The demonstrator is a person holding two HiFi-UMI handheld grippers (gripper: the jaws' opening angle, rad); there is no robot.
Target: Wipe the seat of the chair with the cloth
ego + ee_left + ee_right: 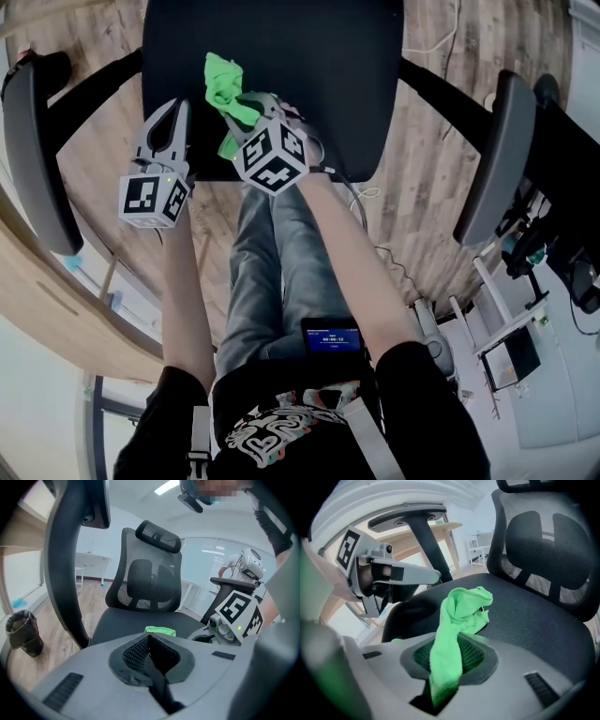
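Green cloth (225, 89): pinched in my right claw (451, 651). The pads are pressed together on it. One strip runs down through the jaws and the rest sticks out ahead, bunched on the seat (309, 84). It looks to be touching the fabric there. Position: left part of the seat as I look down, near the front edge on my side.

The seat is black fabric, part of a black office chair (136, 620). Mesh backrest (146, 581) and headrest (158, 535) stand upright at the far side. Armrest (33, 150) on my left, second armrest (497, 155) on my right, both well apart from the cloth.

Left claw (176, 105): pressed together, nothing in it. It sits over the seat's left edge, just beside the cloth but apart from it. The right claw's marker cube (272, 155) is over the seat's front edge. The left cube (153, 199) is off the seat, over the floor.

Floor (431, 159) is wood plank. My legs (267, 272), in jeans, stand right in front of the chair. Small device (331, 338) with a lit blue screen at my waist.

Containers: one small dark bin (22, 632) on the floor left of the chair, crumpled liner at the rim. Contents: cannot tell from this angle.

Wooden surface (56, 300) runs along my left. White table (91, 560) further back in the room.
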